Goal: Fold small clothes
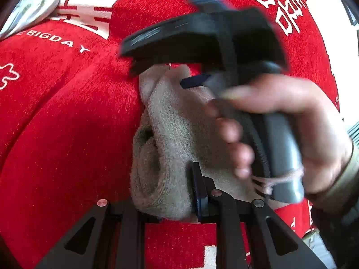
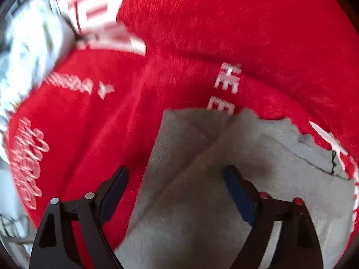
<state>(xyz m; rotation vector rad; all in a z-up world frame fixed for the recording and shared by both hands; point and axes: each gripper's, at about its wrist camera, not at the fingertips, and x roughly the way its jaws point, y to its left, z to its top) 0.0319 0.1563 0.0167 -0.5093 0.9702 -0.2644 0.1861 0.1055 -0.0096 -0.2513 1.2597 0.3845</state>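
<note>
1. My left gripper [image 1: 179,201] is clamped on a bunched fold of the grey cloth [image 1: 175,134]. One blue pad [image 1: 198,192] presses into the fabric, and the cloth bulges out past it in a rounded roll.

2. My right gripper [image 2: 177,192] has its jaws wide apart, with nothing pinched between them. One pad [image 2: 114,192] hangs over the red cover, the other pad [image 2: 239,197] over the grey cloth, pointing steeply down. No earlier view is given, so I say nothing about how they got there.

3. In the left wrist view, that right gripper's body [image 1: 202,38] appears blurred, above the far end of the cloth, with the person's hand [image 1: 280,130] wrapped round its handle.

4. The grey cloth is a soft, fuzzy, towel-like piece. In the right wrist view it lies mostly flat [image 2: 224,179], with diagonal creases and one straight far edge; its right side looks ragged. I cannot tell what garment it is.

5. It lies on a red cover [image 1: 67,123] printed with white characters and lettering, away from the cover's edges.

6. At the far left corner of the red cover sits a pale, patterned bundle of fabric [image 1: 33,4], well apart from the grey cloth.
</note>
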